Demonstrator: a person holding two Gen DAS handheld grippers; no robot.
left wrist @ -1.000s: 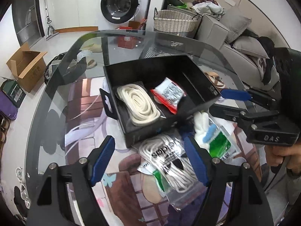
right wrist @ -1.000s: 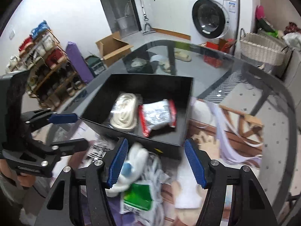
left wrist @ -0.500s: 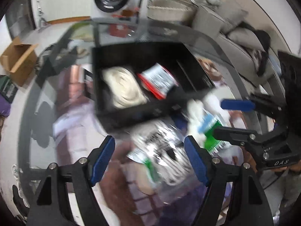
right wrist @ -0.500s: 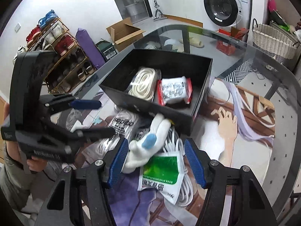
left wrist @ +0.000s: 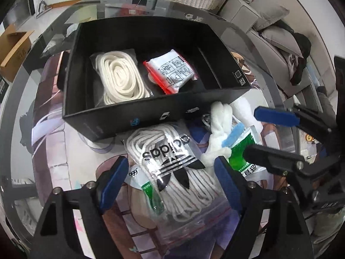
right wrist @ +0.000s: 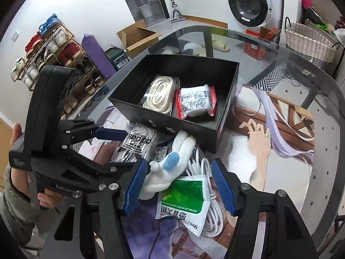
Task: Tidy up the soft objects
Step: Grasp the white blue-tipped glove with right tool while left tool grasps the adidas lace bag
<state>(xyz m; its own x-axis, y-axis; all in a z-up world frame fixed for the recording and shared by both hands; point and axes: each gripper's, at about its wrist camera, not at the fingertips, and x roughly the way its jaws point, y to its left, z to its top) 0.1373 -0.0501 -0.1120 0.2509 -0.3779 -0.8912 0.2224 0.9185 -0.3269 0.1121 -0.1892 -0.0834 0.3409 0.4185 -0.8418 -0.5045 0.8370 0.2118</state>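
While its jaws are opening, the left gripper [left wrist: 170, 181] straddles the bagged white laces [left wrist: 172, 172] before the black box [left wrist: 151, 112]; the right gripper [right wrist: 179, 185] hangs spread over the white plush toy [right wrist: 170, 168].

left gripper [left wrist: 171, 180] opening — over bagged laces [left wrist: 172, 170] | black box [left wrist: 155, 112] beyond — two packets inside

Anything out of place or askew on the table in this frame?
Yes: soft items lie heaped against the black box front instead of inside it: the bagged laces, white plush, green sachet and white cable overlap untidily.
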